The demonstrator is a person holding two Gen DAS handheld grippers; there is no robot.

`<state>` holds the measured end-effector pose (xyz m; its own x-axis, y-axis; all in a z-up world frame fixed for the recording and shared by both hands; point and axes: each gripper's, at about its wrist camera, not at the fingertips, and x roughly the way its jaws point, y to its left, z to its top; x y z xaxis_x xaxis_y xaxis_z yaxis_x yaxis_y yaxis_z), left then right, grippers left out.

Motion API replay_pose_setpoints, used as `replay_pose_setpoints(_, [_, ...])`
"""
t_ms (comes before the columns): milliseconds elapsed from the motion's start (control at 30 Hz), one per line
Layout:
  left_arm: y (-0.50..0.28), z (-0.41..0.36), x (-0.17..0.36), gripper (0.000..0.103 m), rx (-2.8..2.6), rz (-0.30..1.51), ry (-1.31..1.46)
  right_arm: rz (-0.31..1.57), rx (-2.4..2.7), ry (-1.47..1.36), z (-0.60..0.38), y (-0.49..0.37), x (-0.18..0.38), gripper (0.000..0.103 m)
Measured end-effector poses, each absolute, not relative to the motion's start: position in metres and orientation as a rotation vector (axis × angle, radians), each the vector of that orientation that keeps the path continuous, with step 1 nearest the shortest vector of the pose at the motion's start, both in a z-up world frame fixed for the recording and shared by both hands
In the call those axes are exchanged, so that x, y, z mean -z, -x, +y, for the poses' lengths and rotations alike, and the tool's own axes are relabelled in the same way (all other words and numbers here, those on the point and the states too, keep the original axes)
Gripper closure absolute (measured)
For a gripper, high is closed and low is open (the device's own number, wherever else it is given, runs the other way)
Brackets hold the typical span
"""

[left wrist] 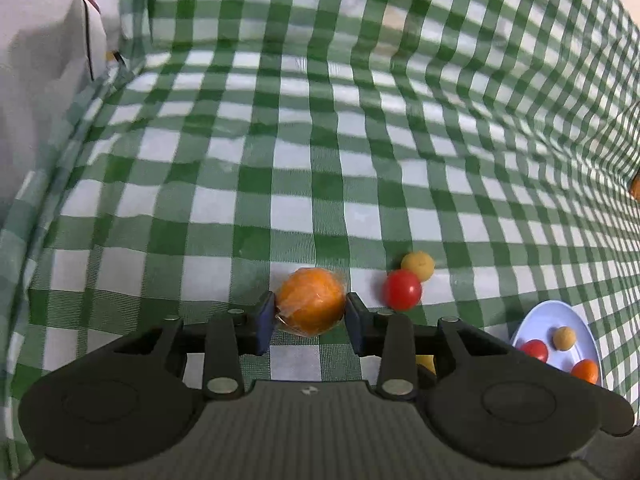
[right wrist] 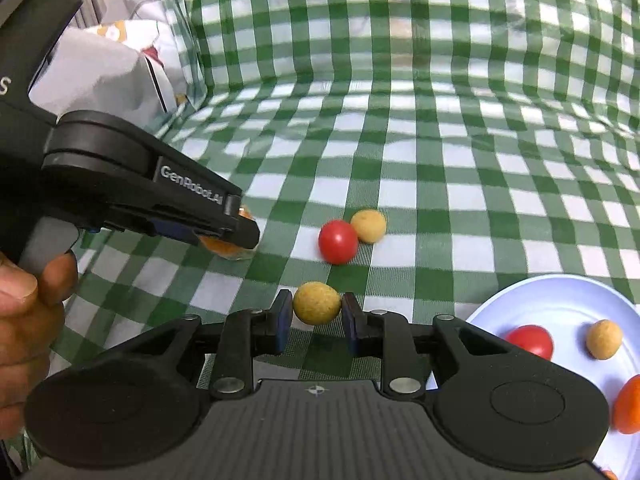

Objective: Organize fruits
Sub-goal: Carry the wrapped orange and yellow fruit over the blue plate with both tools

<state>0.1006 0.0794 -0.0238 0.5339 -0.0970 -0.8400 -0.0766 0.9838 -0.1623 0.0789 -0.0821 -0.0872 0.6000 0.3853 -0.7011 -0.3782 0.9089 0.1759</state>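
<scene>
My left gripper (left wrist: 310, 312) is shut on an orange fruit (left wrist: 311, 300) wrapped in clear film, just above the checked cloth. It also shows in the right wrist view (right wrist: 240, 236), where the orange fruit (right wrist: 222, 246) is mostly hidden behind its fingers. My right gripper (right wrist: 316, 314) is shut on a yellow ball fruit (right wrist: 317, 303). A red tomato (right wrist: 337, 241) and another yellow fruit (right wrist: 369, 226) lie touching on the cloth beyond; they also show in the left wrist view, the tomato (left wrist: 402, 290) and the yellow fruit (left wrist: 419, 265). A pale blue plate (right wrist: 560, 304) at the right holds a tomato (right wrist: 530, 340), a yellow fruit (right wrist: 604, 338) and an orange fruit (right wrist: 628, 404).
A green-and-white checked cloth (left wrist: 320, 140) covers the table and rises up behind. A grey-white bag (right wrist: 108, 72) sits at the far left. The plate also shows in the left wrist view (left wrist: 548, 320). A person's hand (right wrist: 28, 320) grips the left gripper's handle.
</scene>
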Motion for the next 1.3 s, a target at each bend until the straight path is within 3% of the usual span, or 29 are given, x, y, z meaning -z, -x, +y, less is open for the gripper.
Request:
replay_pose_setpoints(667, [0.006,0.049,-0.028,0.062,0.065,0.833,0.056,0.634,-0.38,0.007,-0.122,-0.008,0.034,0.075])
replay_pose_setpoints(1300, [-0.005,0.009,-0.02,0.062,0.144,0.809,-0.017,0.628,-0.223,0.028,-0.193,-0.01,0.032,0.075])
